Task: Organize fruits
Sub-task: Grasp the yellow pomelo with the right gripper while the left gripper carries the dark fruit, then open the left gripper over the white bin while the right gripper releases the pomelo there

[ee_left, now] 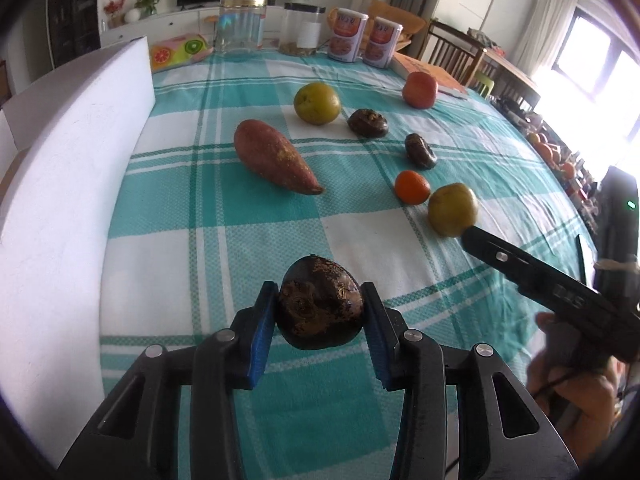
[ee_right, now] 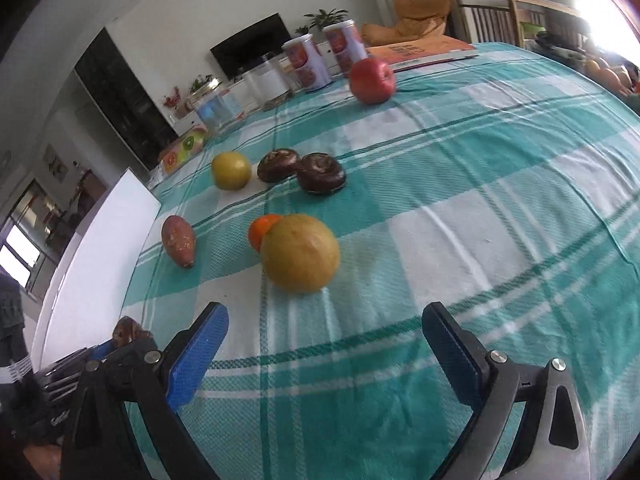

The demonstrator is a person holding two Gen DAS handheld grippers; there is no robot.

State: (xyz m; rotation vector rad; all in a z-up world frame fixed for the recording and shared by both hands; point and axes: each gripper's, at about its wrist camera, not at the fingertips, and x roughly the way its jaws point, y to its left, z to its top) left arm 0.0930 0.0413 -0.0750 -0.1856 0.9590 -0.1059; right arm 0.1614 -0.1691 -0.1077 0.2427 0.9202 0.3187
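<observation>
Left gripper (ee_left: 320,312): its blue fingers (ee_left: 262,336) pinch a dark brown water chestnut (ee_left: 320,304) from both sides; the chestnut looks clear of the cloth, though its underside is hard to judge.
Right gripper (ee_right: 324,354): fingers (ee_right: 200,360) spread wide with nothing between them, over bare cloth just short of the near pear.
Desk (ee_left: 208,208): covered with a teal and white checked cloth; a white foam board (ee_left: 60,184) stands along its left edge.
Near pear (ee_right: 300,254): yellow-green, lying on the cloth ahead of the right gripper, with a small orange (ee_right: 260,232) just behind it, seemingly touching.
Sweet potato (ee_left: 274,156): lies on its side near the foam board, well apart from the pear and orange.
Other chestnuts: two more dark ones (ee_right: 278,165) (ee_right: 320,172) rest side by side mid-desk, beside a second pear (ee_left: 317,103).
Apple (ee_right: 373,80): red, farther back, near a book (ee_right: 424,50).
Far edge: two printed cans (ee_left: 347,34), two clear jars (ee_left: 242,26) and a fruit-patterned box (ee_left: 180,50).
Person: a hand (ee_left: 576,376) grips the right tool's handle at the lower right of the left view.
</observation>
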